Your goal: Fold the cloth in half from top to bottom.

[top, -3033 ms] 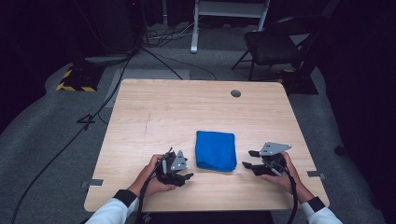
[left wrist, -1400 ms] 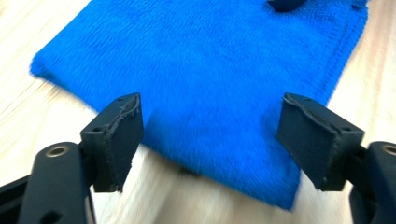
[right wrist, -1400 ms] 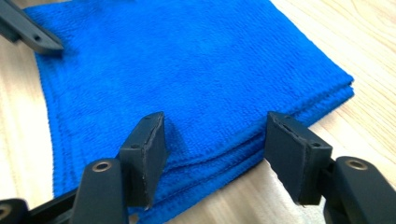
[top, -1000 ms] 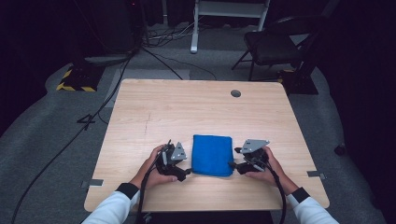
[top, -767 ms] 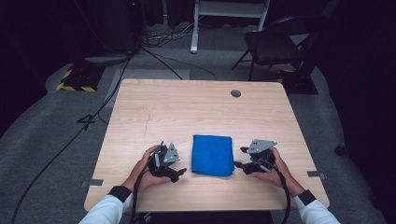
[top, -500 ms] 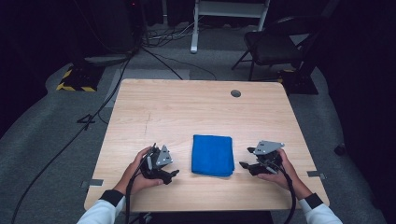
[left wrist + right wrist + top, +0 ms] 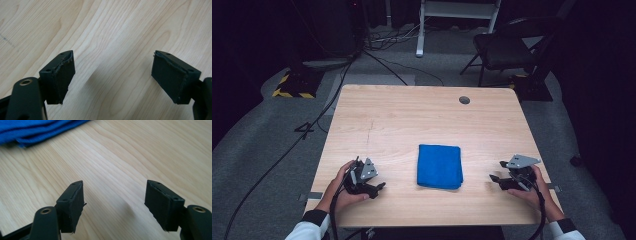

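Lying folded at the near middle of the table, the cloth is touched by nothing. Both grippers, left and right, have been drawn outward from its edges since a second ago, jaws apart and empty. The folding can be judged finished.

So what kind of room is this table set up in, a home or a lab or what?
Likely a studio or lab for recording, not a home: a lone wooden table under light in a dark room, cables across the grey carpet, a metal stand base and a black folding chair behind.
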A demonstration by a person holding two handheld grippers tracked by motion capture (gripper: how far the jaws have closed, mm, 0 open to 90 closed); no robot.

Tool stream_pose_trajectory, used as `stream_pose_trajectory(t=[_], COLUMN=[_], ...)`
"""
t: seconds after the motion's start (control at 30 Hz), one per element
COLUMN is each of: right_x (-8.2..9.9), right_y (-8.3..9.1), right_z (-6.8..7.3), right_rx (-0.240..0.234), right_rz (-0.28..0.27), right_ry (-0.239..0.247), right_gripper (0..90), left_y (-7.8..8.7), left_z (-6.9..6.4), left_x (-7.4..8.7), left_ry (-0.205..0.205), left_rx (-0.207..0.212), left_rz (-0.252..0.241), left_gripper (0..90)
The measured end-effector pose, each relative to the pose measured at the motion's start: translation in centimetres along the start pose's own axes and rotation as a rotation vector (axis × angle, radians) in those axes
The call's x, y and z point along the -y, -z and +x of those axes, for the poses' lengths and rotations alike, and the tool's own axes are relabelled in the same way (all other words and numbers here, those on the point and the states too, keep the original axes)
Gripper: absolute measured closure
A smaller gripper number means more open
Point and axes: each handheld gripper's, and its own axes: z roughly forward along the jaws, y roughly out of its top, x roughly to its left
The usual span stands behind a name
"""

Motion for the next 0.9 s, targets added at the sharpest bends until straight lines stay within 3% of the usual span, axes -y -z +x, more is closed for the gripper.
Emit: stream_pose_trajectory(t=[0.2,0.5,0.57,0.73,0.9], right_x=[2.4,5.7,6.3,7.0,7.3], right_y=[1.0,2.4,2.8,3.4,3.7], right_z=[-1.4,-2.8,-2.9,-3.0,-3.1], right_rx=[0.024,0.041,0.068,0.107,0.108], right_rz=[0.001,-0.034,-0.054,-0.041,-0.04], right_ry=[-0.08,-0.218,-0.246,-0.273,-0.274], right_gripper=[32.1,29.3,29.2,23.4,23.2], left_y=[0.6,1.3,1.5,1.9,2.2], left_z=[0.9,2.3,2.7,3.1,3.2], left_x=[1.4,3.8,4.4,5.7,6.1], left_ry=[0.05,0.188,0.221,0.231,0.224], left_rx=[-0.009,0.037,0.054,0.055,0.052], left_rz=[0.002,-0.027,-0.031,-0.067,-0.068], left_gripper=[18.6,17.4,16.9,16.6,16.5])
